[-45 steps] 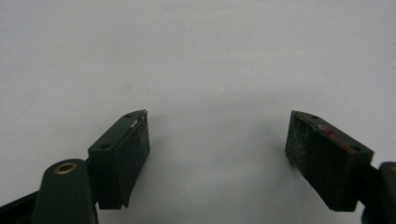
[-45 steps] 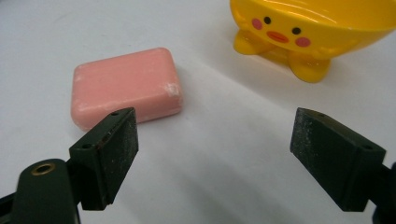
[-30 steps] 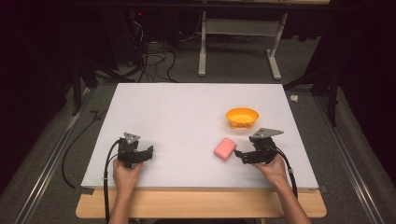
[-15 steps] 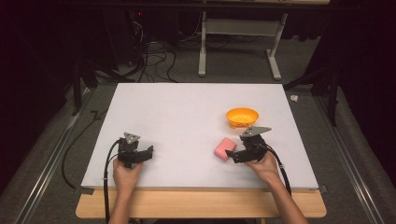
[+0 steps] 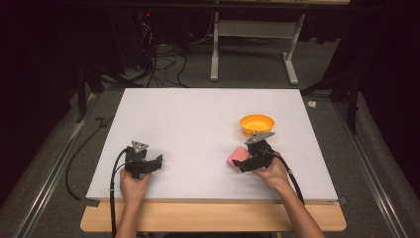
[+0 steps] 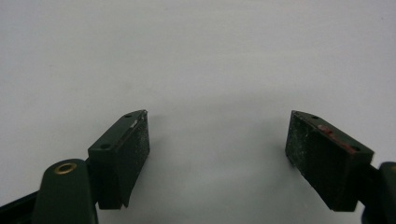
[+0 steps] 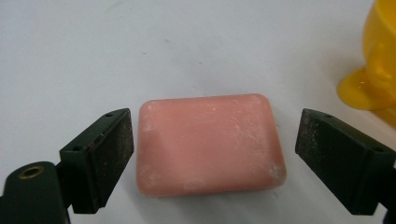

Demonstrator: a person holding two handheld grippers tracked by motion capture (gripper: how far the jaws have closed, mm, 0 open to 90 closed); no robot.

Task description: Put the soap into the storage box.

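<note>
I am at the grasp step: my right gripper (image 7: 212,163) is wide open w/ the pink soap bar (image 7: 209,144) lying on the table between its jaws, not touched yet, near the yellow bowl (image 5: 257,124), so next I should probably close on it, while my left gripper (image 6: 217,163) rests open and empty.

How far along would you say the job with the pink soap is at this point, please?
Early. Done: the right hand-held gripper has its jaws open on either side of the soap. In hand: closing on it; neither jaw clearly touches yet, and the soap lies flat on the table. Left: grasping, lifting, and probably moving it to the orange bowl nearby. The left hand-held gripper rests open, holding nothing.
</note>
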